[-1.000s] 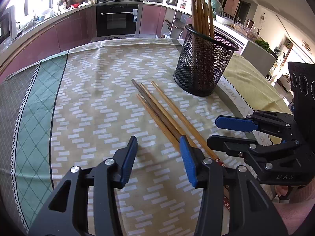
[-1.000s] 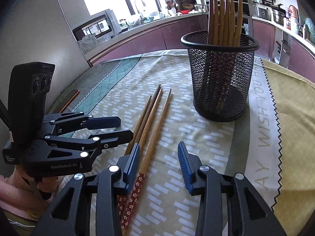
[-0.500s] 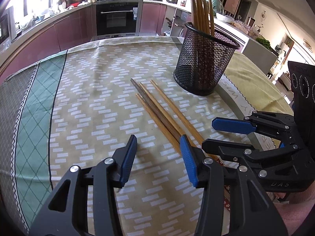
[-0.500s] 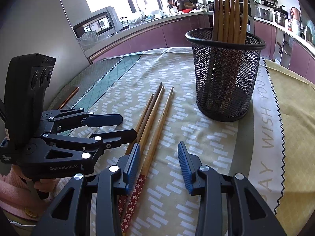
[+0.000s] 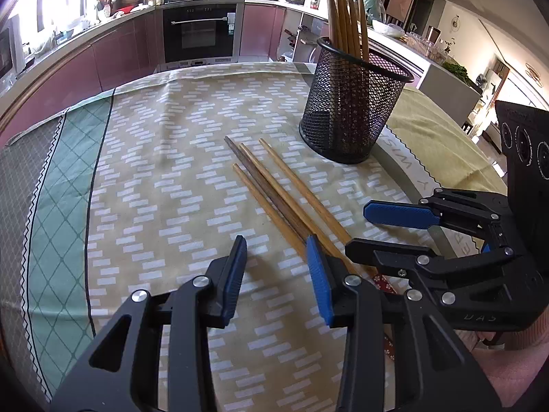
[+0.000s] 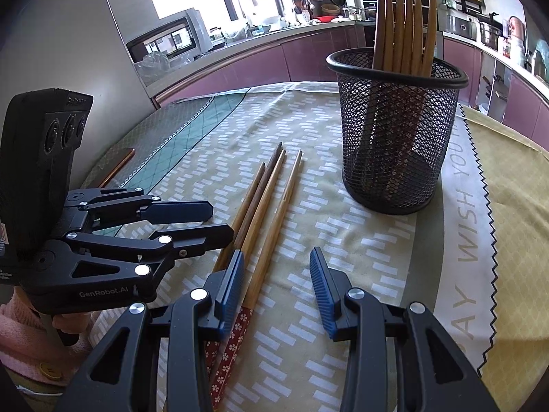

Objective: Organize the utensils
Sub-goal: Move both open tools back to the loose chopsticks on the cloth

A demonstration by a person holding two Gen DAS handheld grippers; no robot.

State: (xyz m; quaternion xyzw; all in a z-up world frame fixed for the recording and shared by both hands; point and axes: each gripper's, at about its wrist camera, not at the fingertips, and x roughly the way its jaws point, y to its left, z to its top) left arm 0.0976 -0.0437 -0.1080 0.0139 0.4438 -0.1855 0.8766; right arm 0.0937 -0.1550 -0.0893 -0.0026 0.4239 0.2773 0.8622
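Four loose chopsticks (image 6: 271, 202) lay side by side on the patterned cloth (image 5: 164, 185) over the counter, tips toward the mesh holder (image 6: 394, 130), red flowered handle ends toward the person. Their long axis ran near-to-far, roughly in line with both grippers' pointing direction. The holder stood upright just beyond and to the right of the tips, already carrying several chopsticks (image 6: 405, 17) tips up.

Right gripper (image 6: 276, 274): fingers parted, nothing between them but bare cloth; its left finger (image 6: 230, 292) sat directly over the handle ends of the bundle, so the sticks lay at that gripper's left edge rather than between the fingers.

Left gripper (image 5: 276, 267): fingers closing, nothing between them, only cloth; the bundle passed under its right finger (image 5: 319, 278) and out to the right.

Judgement: the right gripper was slightly better placed, the rightmost stick lying just inside its left finger. A small shift leftward would centre one stick. Since the fingers ran parallel to the sticks, a grasp across the handle end would work without rotating the wrist. Sorting appeared partly done.
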